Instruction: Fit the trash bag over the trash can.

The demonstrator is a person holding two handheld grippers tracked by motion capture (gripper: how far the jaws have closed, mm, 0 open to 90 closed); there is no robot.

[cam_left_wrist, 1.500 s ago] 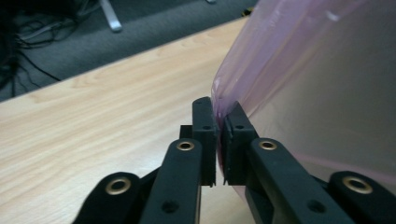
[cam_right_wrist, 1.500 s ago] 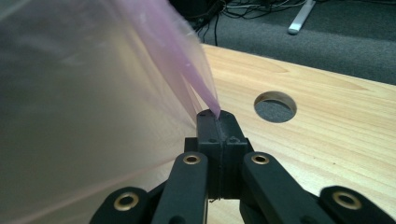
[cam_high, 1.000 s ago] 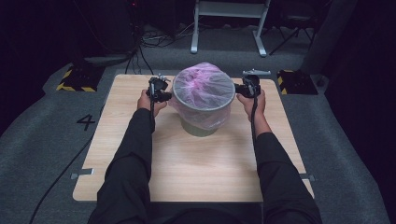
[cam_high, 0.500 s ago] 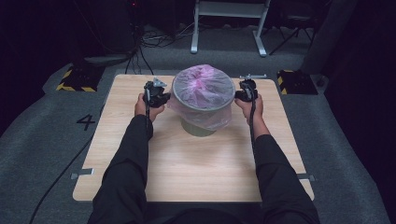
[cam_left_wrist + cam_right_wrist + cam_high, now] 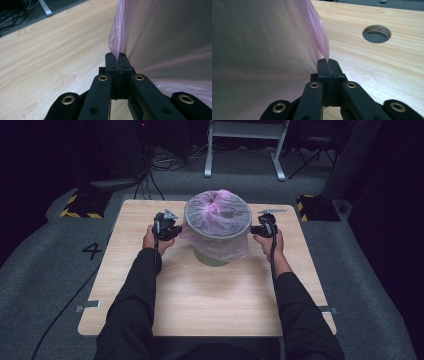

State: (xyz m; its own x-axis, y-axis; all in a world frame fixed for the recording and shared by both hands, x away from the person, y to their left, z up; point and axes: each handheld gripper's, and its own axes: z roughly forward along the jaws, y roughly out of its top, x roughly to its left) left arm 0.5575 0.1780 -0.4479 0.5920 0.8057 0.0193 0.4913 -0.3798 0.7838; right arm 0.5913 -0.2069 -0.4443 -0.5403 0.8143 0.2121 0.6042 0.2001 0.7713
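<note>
A grey bin stands at the middle of the wooden table, with a thin pink bag stretched over its rim and hanging down its sides. My left gripper is at the bin's left side, shut on a fold of the pink bag. At the bin's right side my right gripper is also shut, pinching the bag's edge. In both gripper views the jaws stand pressed together with the film between their tips.
A round hole is cut in the table top beyond the right gripper. A white frame and cables lie on the floor behind the table. Yellow-black striped blocks sit at both far corners.
Both grippers have come down along the bin's sides, drawing the pink bag's edge lower over the rim. The bag now hangs further down the bin.
</note>
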